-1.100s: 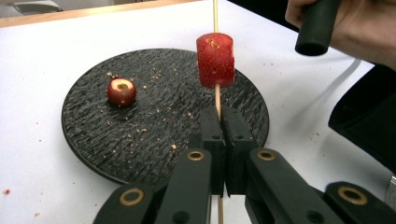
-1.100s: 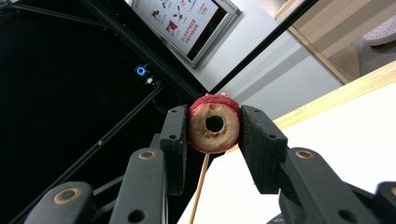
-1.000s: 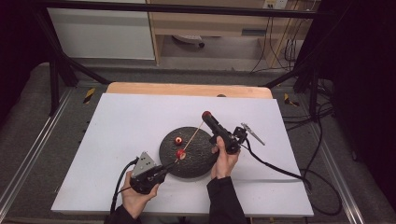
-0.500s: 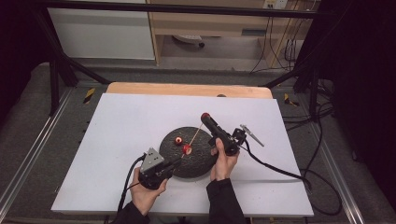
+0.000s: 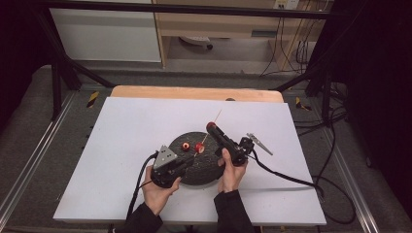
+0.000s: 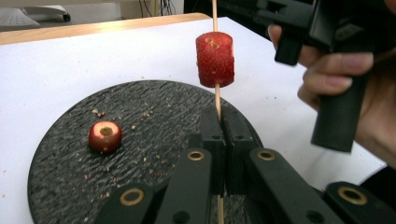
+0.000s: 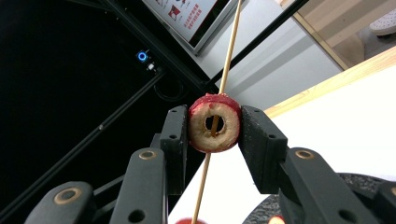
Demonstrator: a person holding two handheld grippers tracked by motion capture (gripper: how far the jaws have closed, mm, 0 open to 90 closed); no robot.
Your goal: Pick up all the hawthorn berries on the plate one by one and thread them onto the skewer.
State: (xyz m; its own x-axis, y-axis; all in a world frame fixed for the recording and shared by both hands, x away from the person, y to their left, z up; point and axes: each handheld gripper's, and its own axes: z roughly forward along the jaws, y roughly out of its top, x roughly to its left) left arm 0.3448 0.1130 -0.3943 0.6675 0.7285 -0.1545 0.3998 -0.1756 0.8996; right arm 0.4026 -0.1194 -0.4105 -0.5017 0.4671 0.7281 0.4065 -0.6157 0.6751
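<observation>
Near the lower middle of the high view, a round black slate plate [image 5: 206, 171] lies on the white table [image 5: 121, 131], with a person's two hands coming in from the bottom edge. The left gripper [image 6: 218, 140] sits at the plate's lower left rim in that view; in the left gripper view its two black jaws stand pressed together on the lower end of a thin wooden skewer [image 6: 217, 100], which rises straight up through the centre of the frame.

A red hawthorn piece [image 6: 215, 59] is already threaded on the skewer, in the upper middle of the left gripper view, clear of the plate below it. A second red piece, a cored one [image 6: 105, 136] (its hollow faces up), rests on the plate at the left of that frame, among scattered crumbs.

The right gripper [image 7: 215, 128] is clamped on a cored hawthorn ring [image 7: 215, 122], seen at the centre of the right gripper view, one jaw on either side of the fruit. The skewer passes through the ring's hole there and runs on toward the top of the frame. In the high view the right gripper appears just right of the plate's upper edge, with the skewer's tip slanting up past it over the table.
</observation>
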